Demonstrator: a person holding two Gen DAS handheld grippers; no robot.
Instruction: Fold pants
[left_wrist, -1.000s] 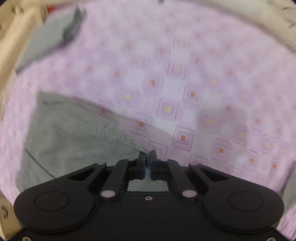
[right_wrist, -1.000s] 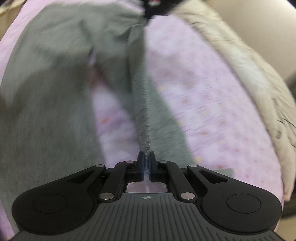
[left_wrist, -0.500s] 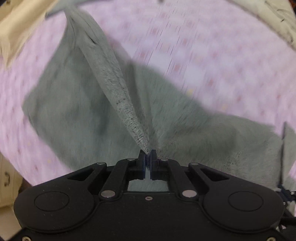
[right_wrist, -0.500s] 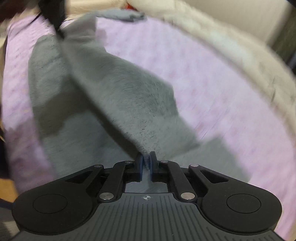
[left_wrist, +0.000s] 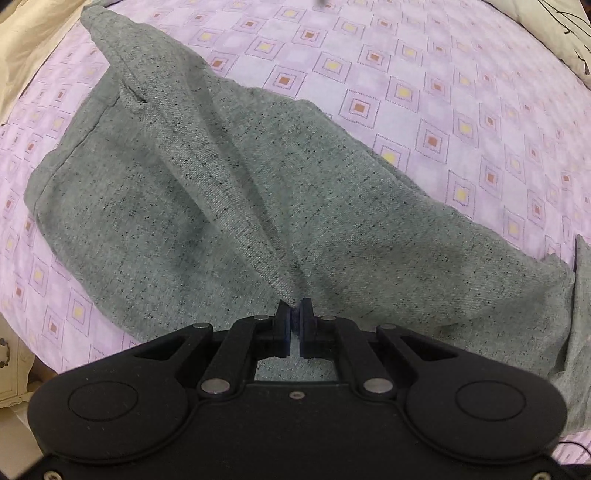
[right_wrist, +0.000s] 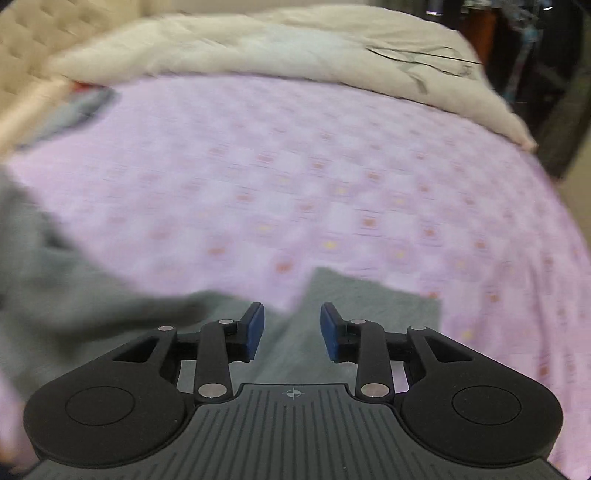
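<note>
Jaws of left gripper (left_wrist: 295, 314) pinch a pants (left_wrist: 229, 192) fold lying ahead on the bed (left_wrist: 461, 92); right gripper (right_wrist: 291, 325) spread, empty, above cloth. Fold mid-way; next, release and smooth.

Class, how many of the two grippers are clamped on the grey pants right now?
1: the left gripper pinches a raised ridge of the pants. The right gripper hangs open above the pants, gripping nothing.
</note>
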